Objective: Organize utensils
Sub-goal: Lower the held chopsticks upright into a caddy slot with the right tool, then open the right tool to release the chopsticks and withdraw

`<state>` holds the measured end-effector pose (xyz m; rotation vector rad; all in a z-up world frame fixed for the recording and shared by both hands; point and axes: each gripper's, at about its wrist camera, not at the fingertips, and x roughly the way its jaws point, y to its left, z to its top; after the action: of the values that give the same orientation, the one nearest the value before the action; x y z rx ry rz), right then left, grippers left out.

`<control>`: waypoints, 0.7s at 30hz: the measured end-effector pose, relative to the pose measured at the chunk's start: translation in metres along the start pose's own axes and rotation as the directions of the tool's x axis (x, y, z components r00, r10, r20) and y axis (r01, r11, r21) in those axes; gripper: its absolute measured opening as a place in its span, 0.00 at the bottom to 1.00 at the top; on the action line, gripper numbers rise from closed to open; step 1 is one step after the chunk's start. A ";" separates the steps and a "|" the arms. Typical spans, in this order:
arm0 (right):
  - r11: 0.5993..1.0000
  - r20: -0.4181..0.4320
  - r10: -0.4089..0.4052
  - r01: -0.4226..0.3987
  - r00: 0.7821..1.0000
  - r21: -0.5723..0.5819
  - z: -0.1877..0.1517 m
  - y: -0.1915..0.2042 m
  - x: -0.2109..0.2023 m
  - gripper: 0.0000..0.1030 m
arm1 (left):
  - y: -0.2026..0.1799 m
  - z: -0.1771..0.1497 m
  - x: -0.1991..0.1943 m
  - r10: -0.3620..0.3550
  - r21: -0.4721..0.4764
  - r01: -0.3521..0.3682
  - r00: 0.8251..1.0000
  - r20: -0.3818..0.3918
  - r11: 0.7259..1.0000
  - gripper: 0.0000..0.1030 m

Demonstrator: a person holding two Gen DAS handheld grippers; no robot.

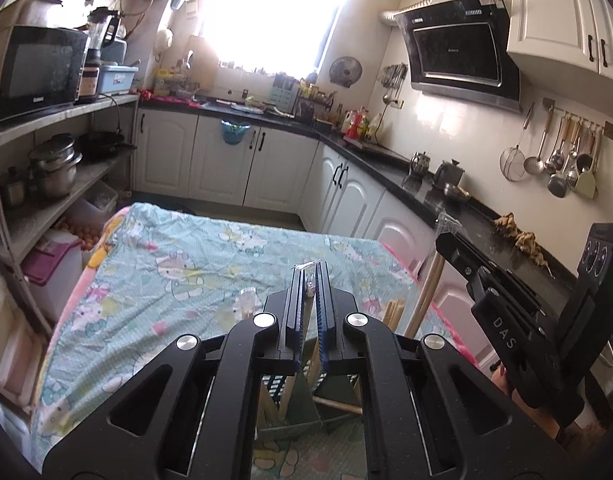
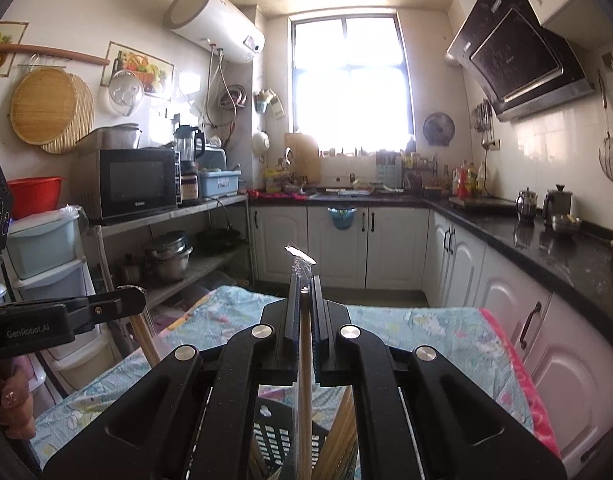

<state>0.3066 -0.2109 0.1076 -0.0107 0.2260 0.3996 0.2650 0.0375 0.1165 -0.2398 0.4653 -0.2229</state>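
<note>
Both tongs are clamped on plastic-wrapped chopsticks: left tongs (image 1: 309,280), right tongs (image 2: 304,290), above a dark slotted basket (image 2: 270,436) on the cloth-covered tabletop (image 1: 178,256). The slippery wrap could let the chopsticks (image 2: 305,360) slide and miss the basket.

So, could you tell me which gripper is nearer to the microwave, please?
Left. The left gripper is on the table's shelf side, toward the microwave; the right gripper is on the black counter's side, farther off.
</note>
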 end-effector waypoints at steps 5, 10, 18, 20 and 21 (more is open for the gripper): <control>1.000 -0.032 0.000 0.001 0.999 0.013 -0.008 -0.001 0.004 0.05 | -0.001 -0.010 0.006 0.004 0.006 -0.003 1.000 -0.021 1.000 0.03; 1.000 -0.049 0.002 -0.001 0.999 0.028 -0.012 -0.001 0.002 0.19 | -0.003 -0.015 0.007 0.014 0.017 -0.013 0.999 -0.030 1.000 0.16; 0.999 -0.039 -0.002 0.003 0.999 0.038 -0.008 -0.004 -0.015 0.41 | -0.003 -0.015 -0.010 0.027 0.022 -0.026 1.000 -0.010 0.999 0.45; 0.999 -0.035 -0.008 0.010 0.999 0.041 -0.006 -0.006 -0.022 0.48 | -0.003 -0.014 -0.015 0.032 0.024 -0.032 0.999 0.002 0.999 0.56; 0.999 -0.034 -0.006 0.008 0.999 0.046 -0.005 -0.007 -0.026 0.51 | -0.003 -0.014 -0.020 0.035 0.025 -0.036 0.999 0.010 0.999 0.58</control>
<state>0.2853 -0.2273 0.1085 0.0270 0.2685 0.3876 0.2409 0.0376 0.1137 -0.2079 0.4562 -0.1927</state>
